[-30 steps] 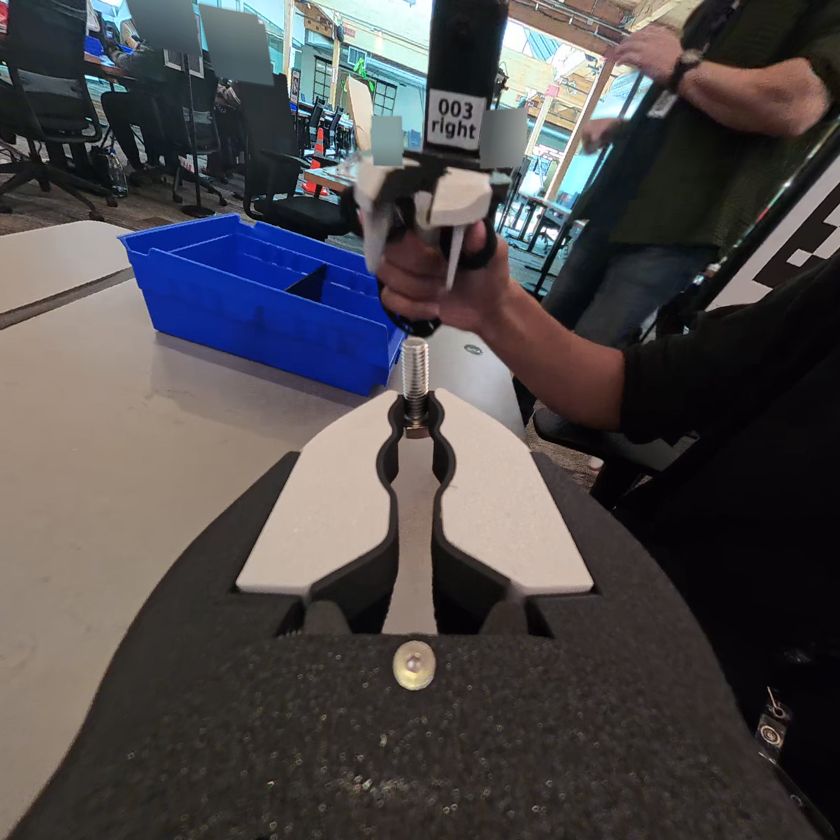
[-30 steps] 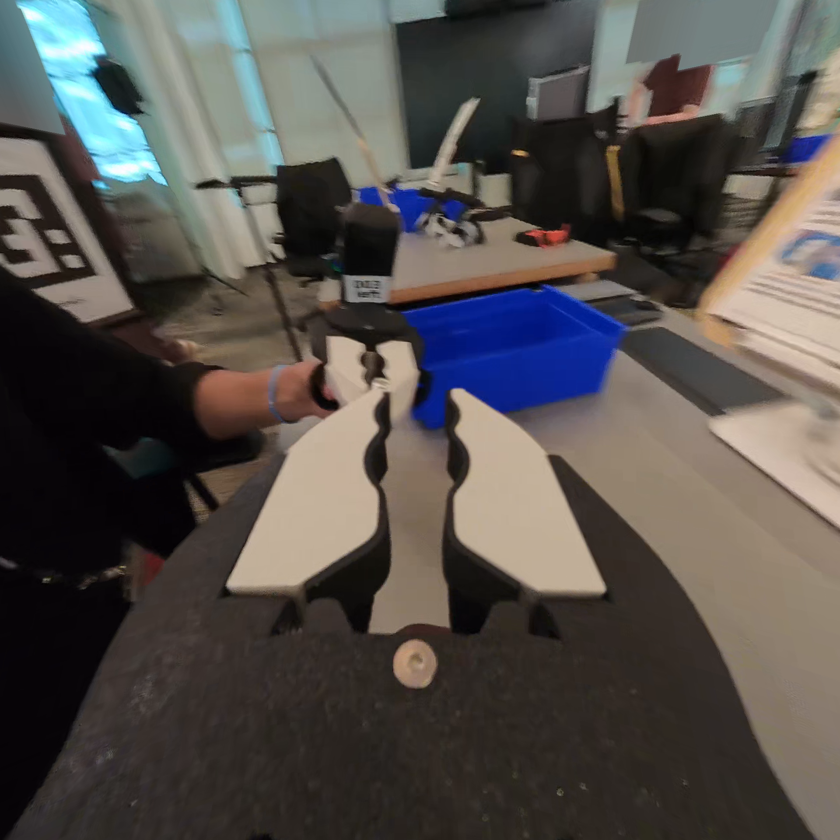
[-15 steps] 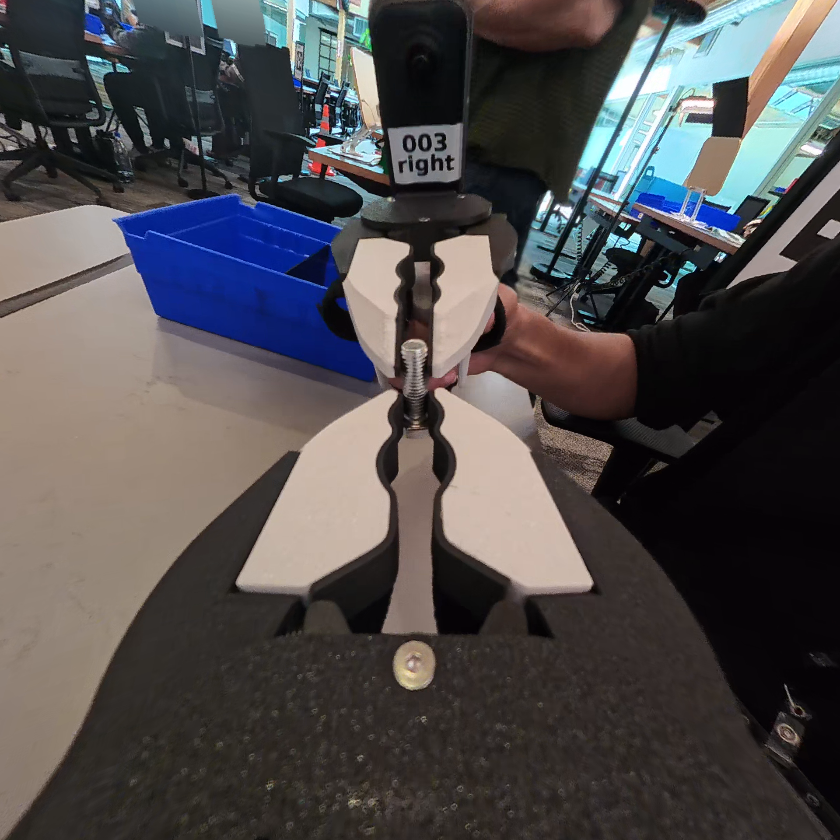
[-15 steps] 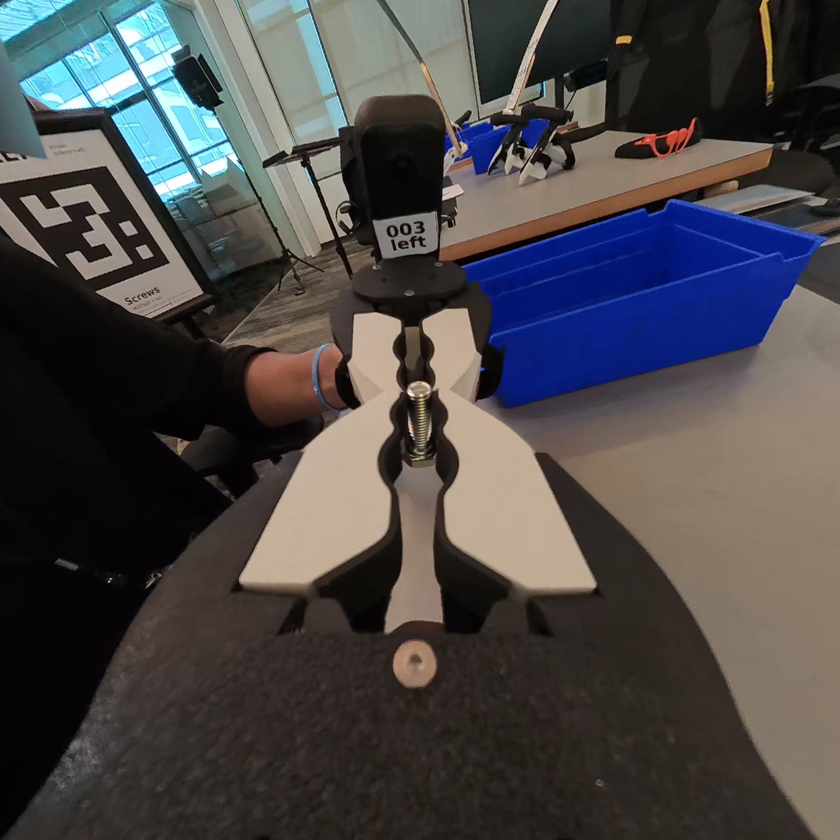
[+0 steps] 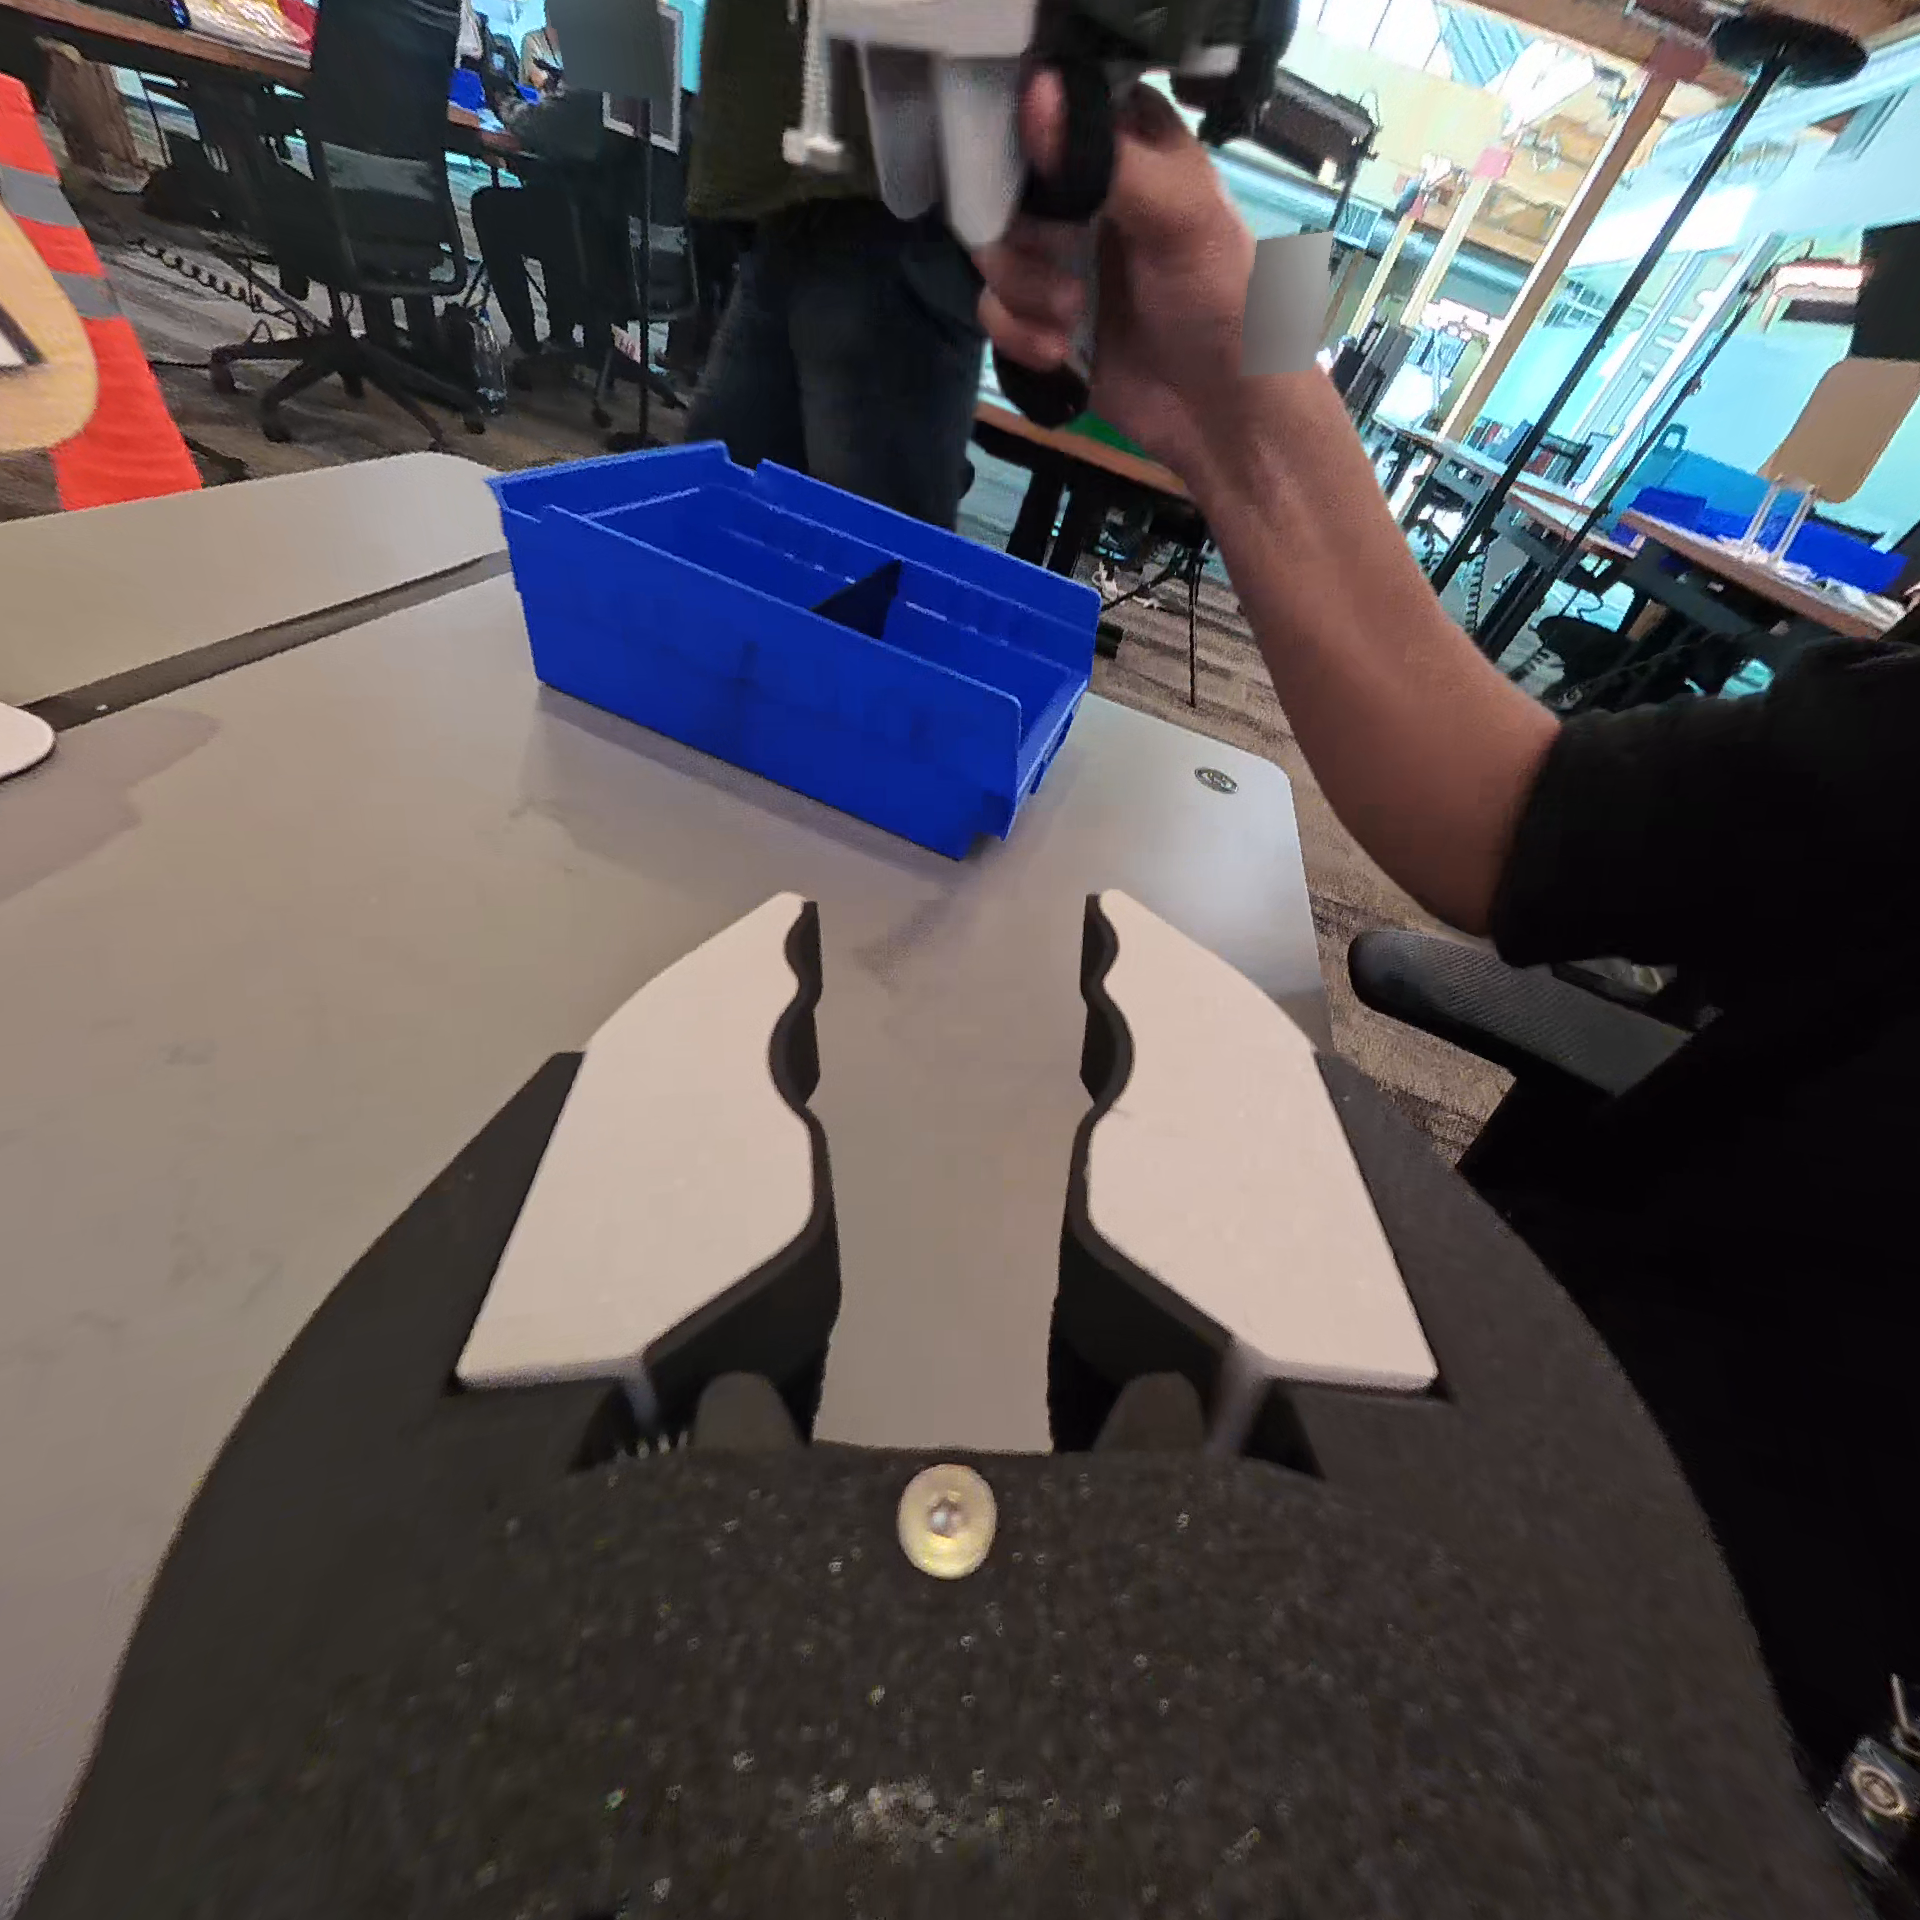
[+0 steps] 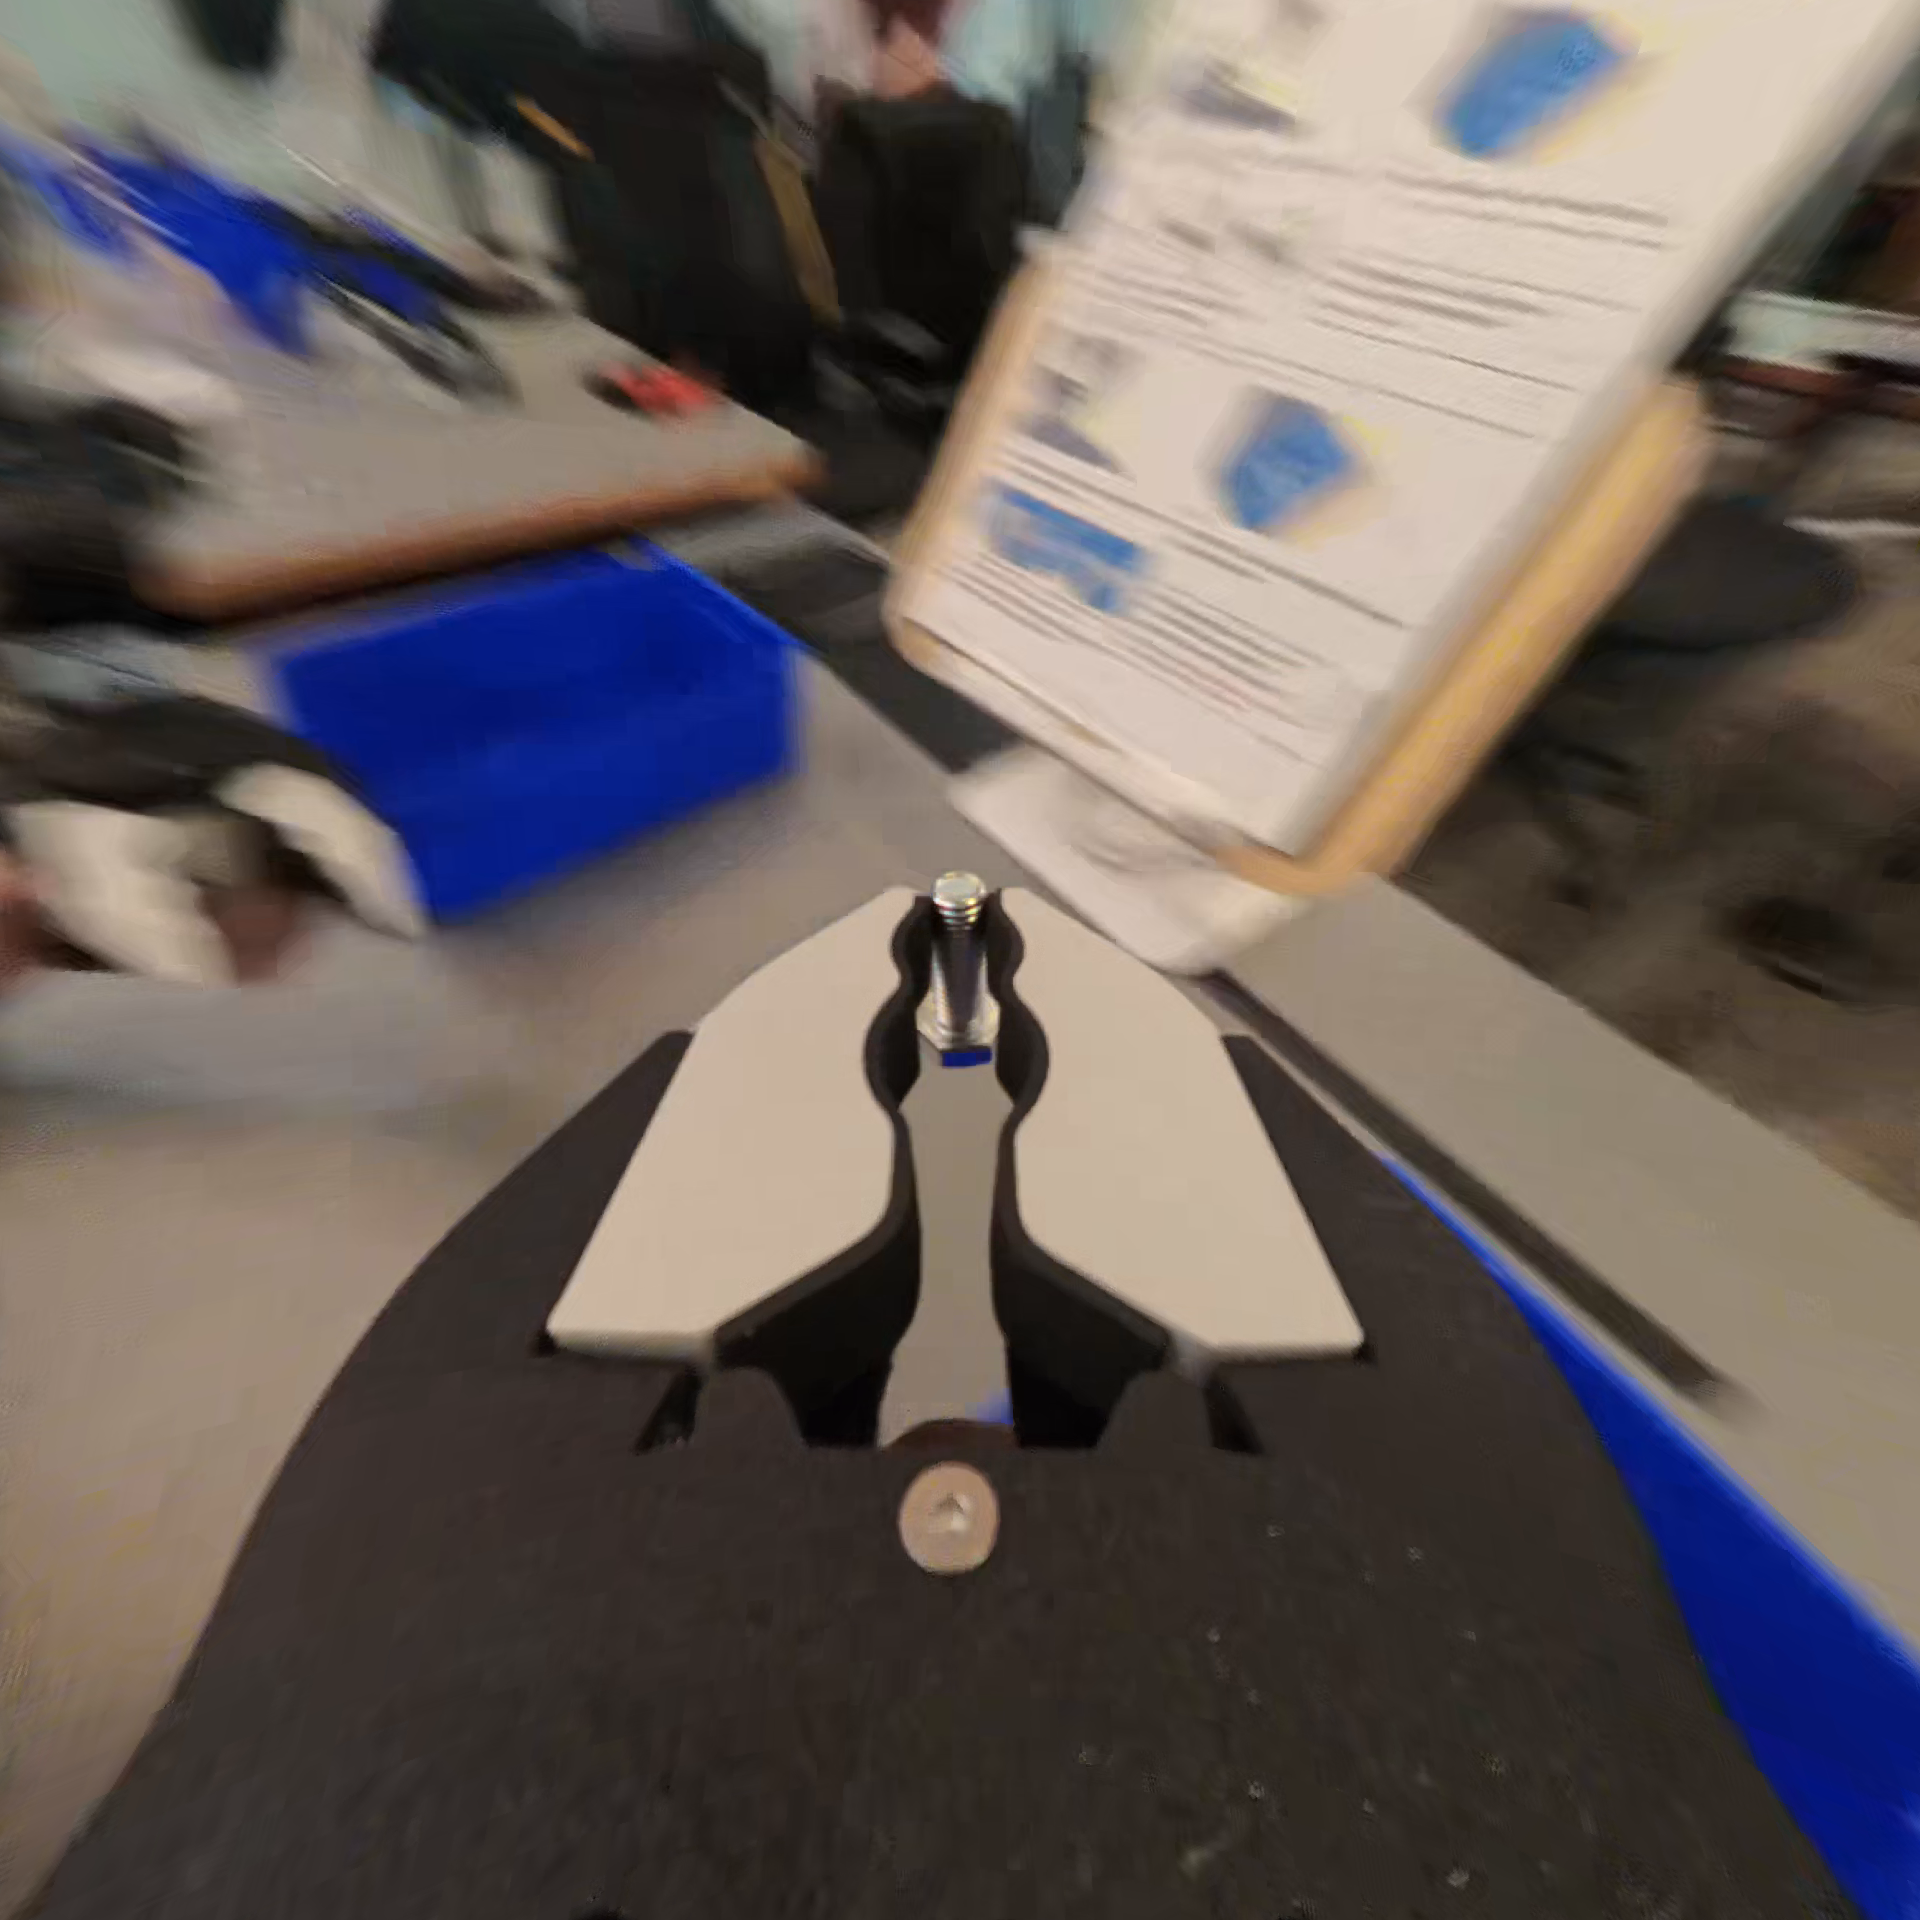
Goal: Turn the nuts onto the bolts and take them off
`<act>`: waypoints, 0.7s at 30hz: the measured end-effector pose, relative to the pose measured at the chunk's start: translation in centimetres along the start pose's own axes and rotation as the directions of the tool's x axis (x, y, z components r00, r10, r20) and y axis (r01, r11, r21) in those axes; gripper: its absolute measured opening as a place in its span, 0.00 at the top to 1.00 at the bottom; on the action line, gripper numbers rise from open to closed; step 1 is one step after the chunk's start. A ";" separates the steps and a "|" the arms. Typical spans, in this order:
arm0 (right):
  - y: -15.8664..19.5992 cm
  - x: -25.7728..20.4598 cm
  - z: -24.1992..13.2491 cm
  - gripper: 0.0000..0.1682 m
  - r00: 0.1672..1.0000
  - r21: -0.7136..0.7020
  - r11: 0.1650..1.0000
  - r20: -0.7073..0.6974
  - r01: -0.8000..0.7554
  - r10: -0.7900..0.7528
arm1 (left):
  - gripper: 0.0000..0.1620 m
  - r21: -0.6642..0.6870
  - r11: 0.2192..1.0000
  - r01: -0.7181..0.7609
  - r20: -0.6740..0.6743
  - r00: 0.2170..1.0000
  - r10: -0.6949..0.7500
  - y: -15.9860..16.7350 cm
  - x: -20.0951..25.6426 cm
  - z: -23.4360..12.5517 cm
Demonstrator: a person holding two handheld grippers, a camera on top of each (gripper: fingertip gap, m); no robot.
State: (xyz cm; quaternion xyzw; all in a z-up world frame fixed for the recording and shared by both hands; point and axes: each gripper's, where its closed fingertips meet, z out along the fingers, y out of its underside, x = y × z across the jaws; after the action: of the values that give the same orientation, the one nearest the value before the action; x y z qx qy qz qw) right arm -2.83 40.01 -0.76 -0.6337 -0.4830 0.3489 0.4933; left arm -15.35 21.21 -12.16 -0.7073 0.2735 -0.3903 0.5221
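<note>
My right gripper (image 6: 956, 899) is shut on a silver bolt (image 6: 958, 966). The bolt lies along the jaws, threaded end forward and hex end toward the camera. I cannot tell a separate nut on it. My left gripper (image 5: 945, 904) is open and empty, low over the grey table (image 5: 312, 987). In the left wrist view the right gripper's body (image 5: 935, 104) is high at the top edge, held by a hand (image 5: 1122, 291); its jaws are out of frame there. In the blurred right wrist view the left gripper (image 6: 208, 831) shows at the left.
A blue divided bin (image 5: 790, 665) stands on the table ahead of the left gripper and also shows in the right wrist view (image 6: 540, 727). A document stand (image 6: 1299, 416) is at the right. A blue edge (image 6: 1714, 1558) runs along the lower right. A standing person (image 5: 831, 312) is behind the table. The grippers' ends are close to 25 cm from one another.
The left gripper has opened and let go of the bolt. The right gripper has closed on it and lifted it up and away. The right wrist view has swung right and is blurred.
</note>
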 end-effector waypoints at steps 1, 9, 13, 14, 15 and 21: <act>1.2 3.9 -0.6 0.94 0.993 -0.088 0.996 -0.113 0.029 -0.039 | 0.72 0.008 1.000 0.003 -0.001 1.000 -0.003 -0.2 0.0 -0.2; 20.2 14.3 1.2 0.94 0.991 -0.755 0.641 -0.115 -0.134 0.071 | 0.76 0.032 0.999 0.037 -0.024 0.999 -0.037 -0.6 -0.1 -0.5; 24.7 14.4 2.8 0.94 0.986 -0.842 0.517 -0.101 -0.155 0.131 | 0.76 0.003 0.999 0.033 -0.027 0.999 -0.033 -0.1 0.1 -0.3; 25.3 14.2 3.0 0.94 0.982 -0.853 0.493 -0.101 -0.169 0.163 | 0.76 -0.003 1.000 0.028 -0.023 0.999 -0.028 0.0 0.1 -0.2; 25.9 14.0 3.1 0.94 0.977 -0.863 0.471 -0.106 -0.184 0.186 | 0.76 -0.008 1.000 0.024 -0.021 1.000 -0.024 0.0 0.1 -0.2; 27.5 14.0 3.5 0.94 0.964 -0.885 0.404 -0.150 -0.229 0.219 | 0.76 -0.024 0.999 0.027 -0.014 1.000 -0.027 0.6 -0.1 -0.2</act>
State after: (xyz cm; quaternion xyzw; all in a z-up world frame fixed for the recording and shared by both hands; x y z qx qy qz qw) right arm 5.38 53.14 -27.67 -0.8583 -0.5022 0.0996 0.0338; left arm -15.55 21.01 -12.73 -0.7142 0.2723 -0.3993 0.5063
